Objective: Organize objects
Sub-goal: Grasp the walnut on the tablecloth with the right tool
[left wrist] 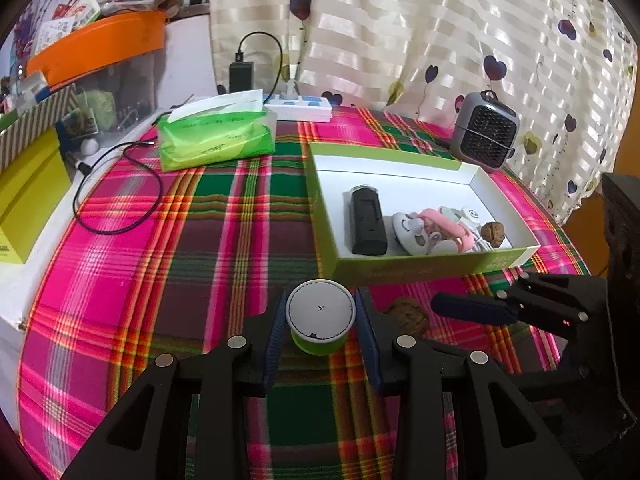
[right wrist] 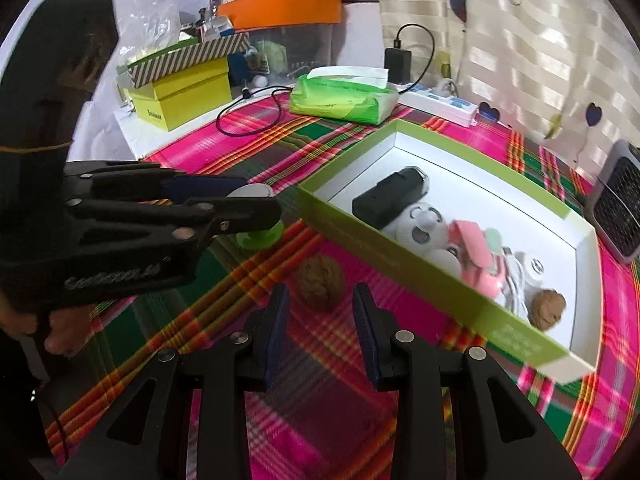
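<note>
While boxed, one walnut (right wrist: 547, 307); beside box (right wrist: 420, 268), another walnut (right wrist: 320, 282).

Both wrist cams sit low and close, angled down at the plaid table (left wrist: 168, 264); both catch the green box (right wrist: 400, 252) and curtain behind.

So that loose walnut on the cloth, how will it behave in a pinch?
The walnut looks rounded and bumpy, so it may roll or squirt sideways. Its shell is probably stiff and light. The right gripper stands open just short of it, so centre first.
</note>
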A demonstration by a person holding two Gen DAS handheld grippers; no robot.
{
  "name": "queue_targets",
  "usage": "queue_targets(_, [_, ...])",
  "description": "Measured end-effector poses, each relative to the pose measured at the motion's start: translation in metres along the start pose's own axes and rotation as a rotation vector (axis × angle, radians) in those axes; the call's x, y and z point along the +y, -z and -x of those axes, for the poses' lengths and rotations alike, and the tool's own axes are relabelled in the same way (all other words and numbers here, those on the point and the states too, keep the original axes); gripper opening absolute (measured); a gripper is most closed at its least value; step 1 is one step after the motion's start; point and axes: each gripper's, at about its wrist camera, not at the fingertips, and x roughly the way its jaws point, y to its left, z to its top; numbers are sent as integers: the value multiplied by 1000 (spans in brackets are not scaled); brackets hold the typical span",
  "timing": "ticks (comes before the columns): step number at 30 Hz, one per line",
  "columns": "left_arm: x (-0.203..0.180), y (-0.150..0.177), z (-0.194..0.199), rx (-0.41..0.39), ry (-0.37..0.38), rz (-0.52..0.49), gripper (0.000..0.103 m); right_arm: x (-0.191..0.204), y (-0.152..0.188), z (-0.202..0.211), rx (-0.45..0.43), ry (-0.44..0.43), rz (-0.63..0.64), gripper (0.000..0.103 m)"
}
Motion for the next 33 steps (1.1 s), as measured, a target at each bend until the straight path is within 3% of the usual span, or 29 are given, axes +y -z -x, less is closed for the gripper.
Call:
queue_targets(15, [0,4,2,5,18,-8,32,4,-6,-15,44,39,1,29])
queue_targets(33, [-40,4,13,-19,72,-75,32,-10,12,42,-61,134,-49,29])
